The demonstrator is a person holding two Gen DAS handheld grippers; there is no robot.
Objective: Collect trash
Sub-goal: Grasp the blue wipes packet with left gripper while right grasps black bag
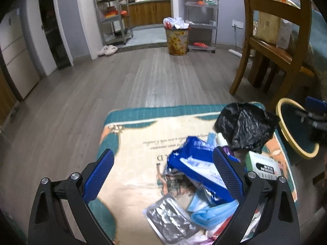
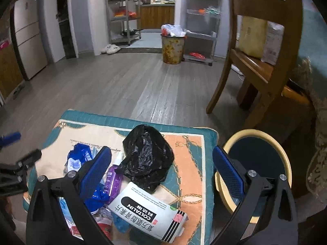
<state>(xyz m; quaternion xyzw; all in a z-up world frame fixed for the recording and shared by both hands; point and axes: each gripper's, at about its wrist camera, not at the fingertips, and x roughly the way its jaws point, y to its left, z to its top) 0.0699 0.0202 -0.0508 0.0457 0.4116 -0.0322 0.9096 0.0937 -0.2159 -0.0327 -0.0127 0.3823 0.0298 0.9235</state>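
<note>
Trash lies piled on a teal and peach mat (image 1: 130, 143) (image 2: 190, 153) on the floor: a crumpled black plastic bag (image 1: 245, 126) (image 2: 147, 159), a blue wrapper (image 1: 196, 161) (image 2: 81, 155), a white medicine box (image 2: 147, 214) (image 1: 263, 167), a purple bottle (image 2: 114, 179), a foil packet (image 1: 169, 218) and a blue face mask (image 1: 212, 212). My left gripper (image 1: 163, 173) hangs open above the blue wrapper. My right gripper (image 2: 162, 169) is open over the black bag and box. A small bin with a yellow rim (image 2: 257, 134) (image 1: 286, 126) stands right of the mat.
A wooden chair (image 1: 271, 47) (image 2: 261, 65) stands close on the right. A full flowered waste bin (image 1: 177, 40) (image 2: 172, 49) stands far back by metal shelves (image 1: 201, 16). Slippers (image 1: 107, 50) lie by the doorway. Grey wood floor stretches between.
</note>
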